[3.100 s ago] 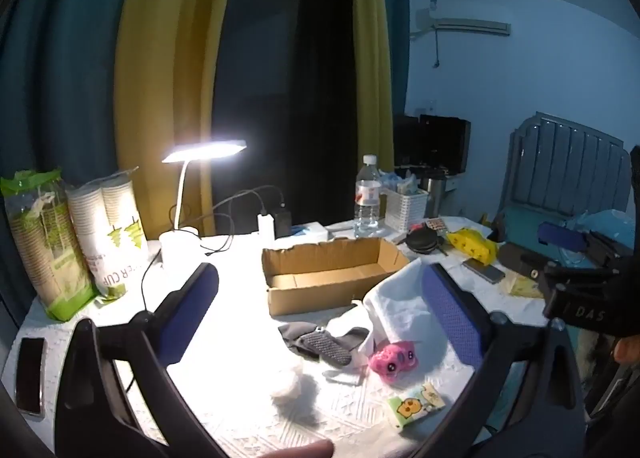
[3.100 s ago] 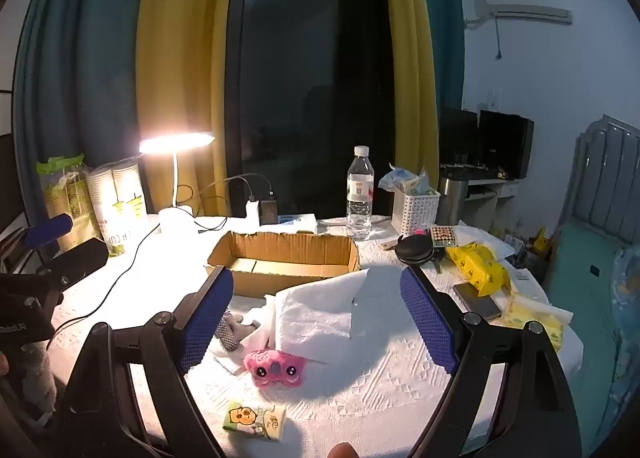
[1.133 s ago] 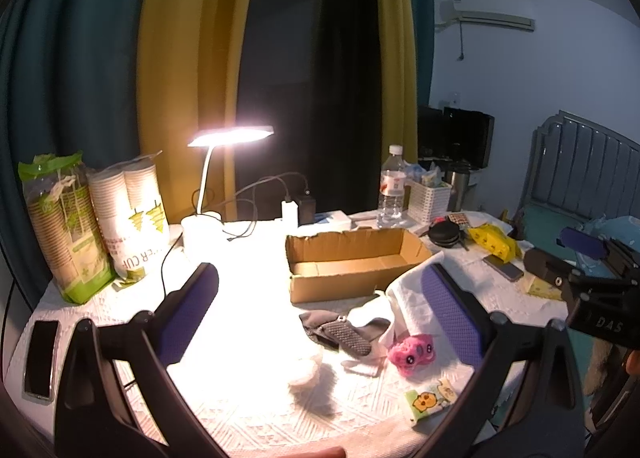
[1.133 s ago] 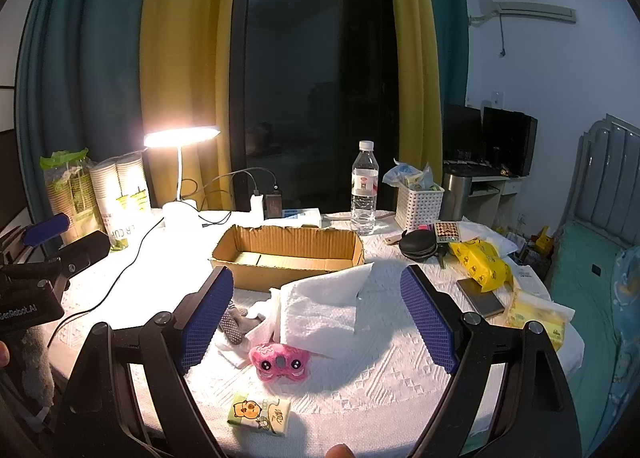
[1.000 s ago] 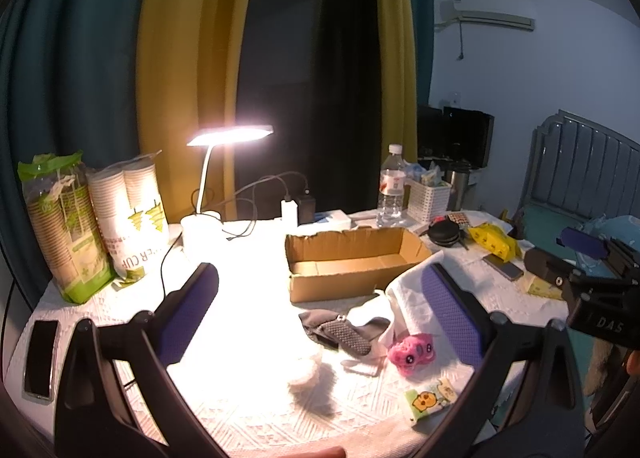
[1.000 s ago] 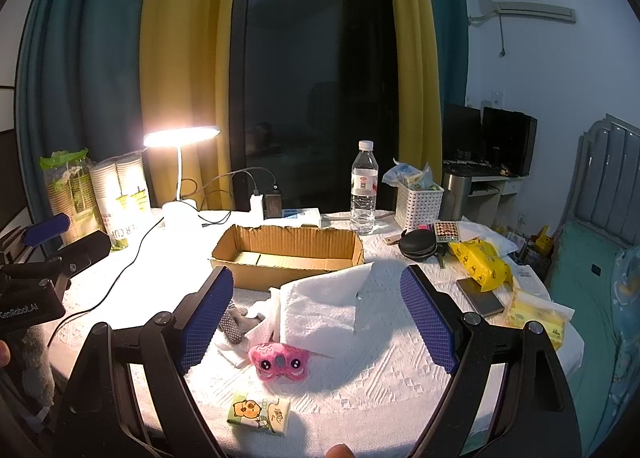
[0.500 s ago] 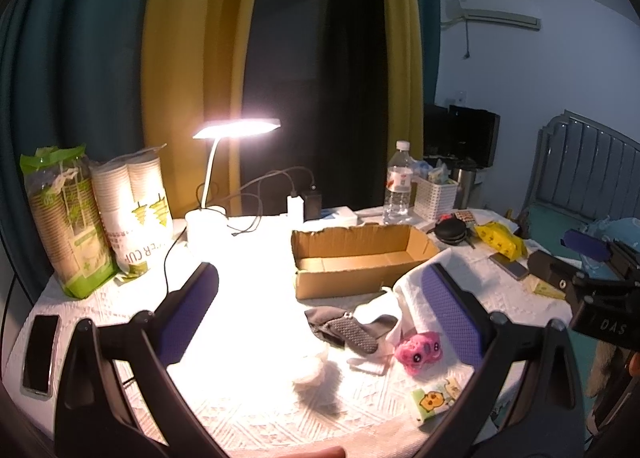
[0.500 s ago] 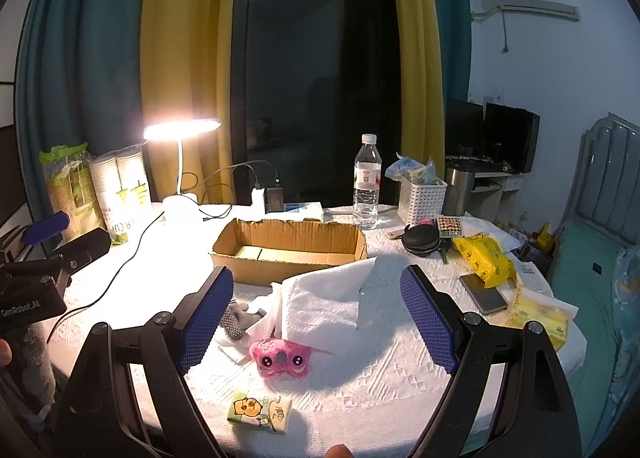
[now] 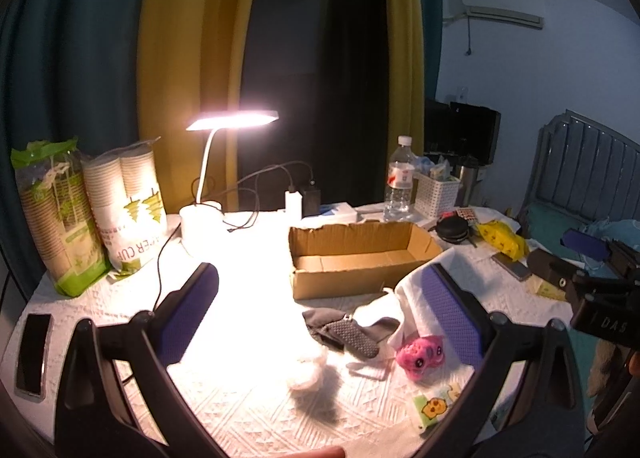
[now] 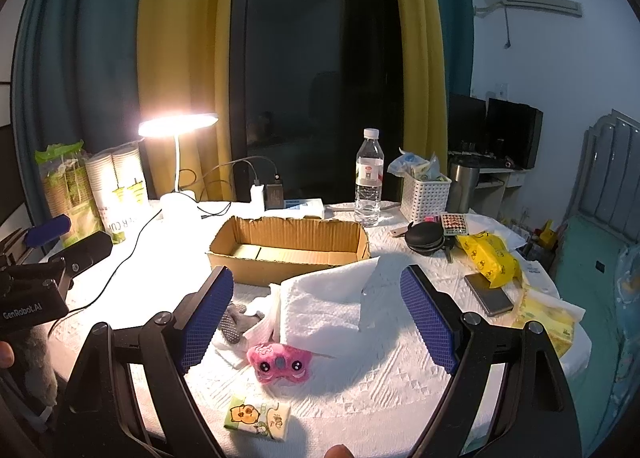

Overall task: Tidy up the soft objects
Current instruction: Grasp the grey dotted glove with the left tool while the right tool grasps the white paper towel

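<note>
An open cardboard box (image 10: 288,250) stands mid-table; it also shows in the left wrist view (image 9: 360,258). In front of it lie a white towel (image 10: 340,306), a grey sock (image 9: 344,332), a pink plush toy (image 10: 279,362), a white fluffy ball (image 9: 306,372) and a small tissue pack (image 10: 258,422). My left gripper (image 9: 320,298) is open and empty, held above the table's near left side. My right gripper (image 10: 316,298) is open and empty, held above the towel and plush.
A lit desk lamp (image 9: 232,122) with cables stands at the back. Paper cup packs (image 9: 88,210) and a phone (image 9: 32,350) are on the left. A water bottle (image 10: 368,186), white basket (image 10: 424,198), yellow bag (image 10: 488,254) and phone (image 10: 488,294) are on the right.
Both grippers have drawn back and risen slightly, so the table items look a little farther off. Nothing on the table has moved.
</note>
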A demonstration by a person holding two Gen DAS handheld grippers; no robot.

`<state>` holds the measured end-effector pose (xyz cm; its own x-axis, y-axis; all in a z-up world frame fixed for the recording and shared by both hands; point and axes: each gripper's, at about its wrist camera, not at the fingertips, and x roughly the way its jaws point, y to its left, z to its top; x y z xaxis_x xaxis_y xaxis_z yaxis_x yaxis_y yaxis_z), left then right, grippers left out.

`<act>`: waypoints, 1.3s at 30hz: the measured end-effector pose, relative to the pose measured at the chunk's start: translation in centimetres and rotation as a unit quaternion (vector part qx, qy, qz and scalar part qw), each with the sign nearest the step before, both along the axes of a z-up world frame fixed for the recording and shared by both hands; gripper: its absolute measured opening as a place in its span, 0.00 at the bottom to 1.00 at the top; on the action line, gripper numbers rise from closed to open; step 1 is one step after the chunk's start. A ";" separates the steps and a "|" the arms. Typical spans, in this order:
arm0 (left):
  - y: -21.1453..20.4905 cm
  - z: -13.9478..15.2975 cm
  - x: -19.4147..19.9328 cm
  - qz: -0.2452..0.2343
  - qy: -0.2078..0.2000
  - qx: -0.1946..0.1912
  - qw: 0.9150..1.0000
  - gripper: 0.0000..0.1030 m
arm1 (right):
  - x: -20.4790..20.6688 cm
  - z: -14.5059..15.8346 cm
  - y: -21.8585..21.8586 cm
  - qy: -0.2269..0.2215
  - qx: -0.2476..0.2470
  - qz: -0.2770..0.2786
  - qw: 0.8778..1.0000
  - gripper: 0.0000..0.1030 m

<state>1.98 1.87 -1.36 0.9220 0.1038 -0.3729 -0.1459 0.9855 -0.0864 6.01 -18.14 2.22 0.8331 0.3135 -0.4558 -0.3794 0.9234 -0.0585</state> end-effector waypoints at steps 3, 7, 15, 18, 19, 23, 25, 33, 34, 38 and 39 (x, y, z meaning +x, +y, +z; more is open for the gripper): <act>-0.1 -0.4 0.9 -0.003 0.008 0.002 1.000 0.99 | 1.0 -0.1 0.0 0.003 -0.001 -0.004 1.000 0.85; 0.2 -1.6 2.5 -0.003 0.031 -0.003 1.000 0.99 | 2.6 -1.1 -0.1 0.019 -0.003 -0.007 1.000 0.85; 0.6 -5.3 6.1 -0.014 0.087 -0.006 0.996 0.99 | 6.1 -4.5 0.8 0.074 -0.011 0.007 0.997 0.85; 0.8 -6.8 7.4 -0.016 0.109 -0.010 0.994 0.99 | 7.6 -6.1 1.4 0.097 -0.017 0.017 0.995 0.85; 0.9 -7.3 7.9 -0.016 0.115 -0.012 0.993 0.99 | 8.0 -6.6 1.7 0.104 -0.021 0.019 0.994 0.85; 1.7 -9.1 9.7 -0.012 0.140 -0.020 0.990 0.99 | 9.9 -8.8 2.9 0.131 -0.036 0.032 0.990 0.85; 2.0 -9.8 10.4 -0.012 0.149 -0.022 0.988 0.99 | 10.7 -9.7 3.3 0.143 -0.038 0.038 0.988 0.85; 2.3 -11.8 13.4 -0.021 0.177 -0.022 0.984 0.99 | 13.3 -12.5 4.8 0.174 -0.047 0.052 0.982 0.71; 2.1 -12.0 13.8 -0.024 0.182 -0.021 0.983 0.99 | 13.5 -12.8 5.0 0.178 -0.048 0.055 0.981 0.71; 1.2 -13.0 15.3 -0.038 0.202 -0.023 0.978 0.98 | 14.3 -13.6 5.4 0.192 -0.047 0.074 0.978 0.44; 1.0 -13.1 15.6 -0.039 0.205 -0.023 0.978 0.98 | 14.4 -13.6 5.4 0.191 -0.047 0.074 0.978 0.32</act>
<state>17.56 2.90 -14.45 0.6979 0.0138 -0.7161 -0.1020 0.9915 -0.0803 20.38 -12.74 -11.43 0.5456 0.3606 -0.7565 -0.5199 0.8536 0.0320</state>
